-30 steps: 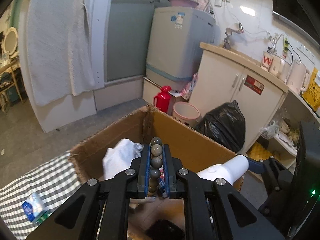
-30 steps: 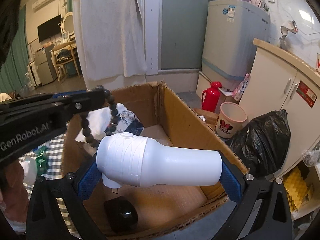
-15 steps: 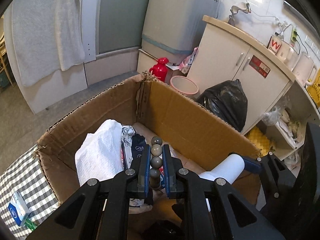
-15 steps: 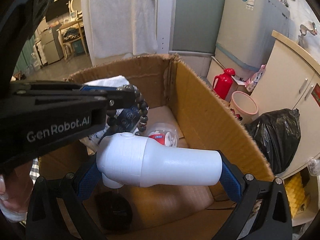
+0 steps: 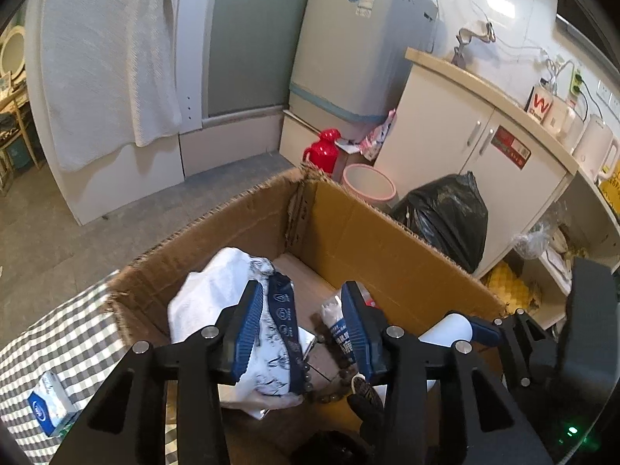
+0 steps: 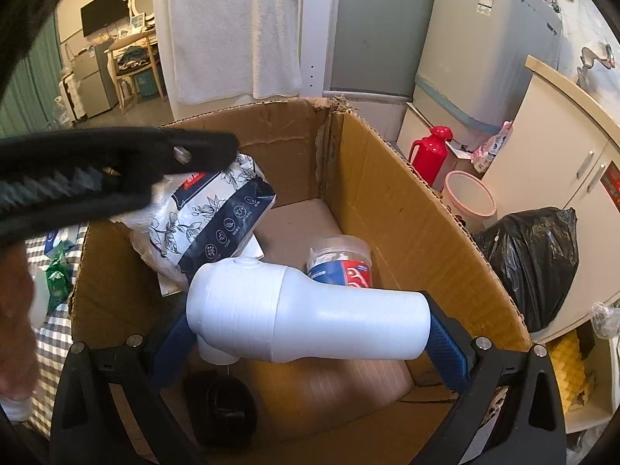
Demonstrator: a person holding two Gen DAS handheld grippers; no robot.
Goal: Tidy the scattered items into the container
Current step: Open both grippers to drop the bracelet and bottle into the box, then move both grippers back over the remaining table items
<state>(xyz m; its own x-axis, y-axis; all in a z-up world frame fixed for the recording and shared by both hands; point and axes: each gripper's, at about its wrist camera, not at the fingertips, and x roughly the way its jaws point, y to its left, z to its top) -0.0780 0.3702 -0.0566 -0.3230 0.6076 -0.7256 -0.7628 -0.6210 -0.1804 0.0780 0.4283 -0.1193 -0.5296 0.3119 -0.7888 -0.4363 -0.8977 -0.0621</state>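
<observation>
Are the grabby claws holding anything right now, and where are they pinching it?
The right gripper holds the white bottle sideways, pinched end to end. The left gripper is open and holds nothing; the bead string lies in the cardboard box.

Red thermos (image 5: 323,151) stands on floor beside pink bin (image 5: 368,188). Black rubbish bag (image 5: 445,217) leans against white cabinet (image 5: 476,155). White towel (image 5: 104,62) hangs left.

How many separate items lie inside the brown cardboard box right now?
4 visible: white floral-printed tissue pack at the left wall, clear plastic jar mid-floor, black round object nearest, dark bead string between them. More may be hidden.
</observation>
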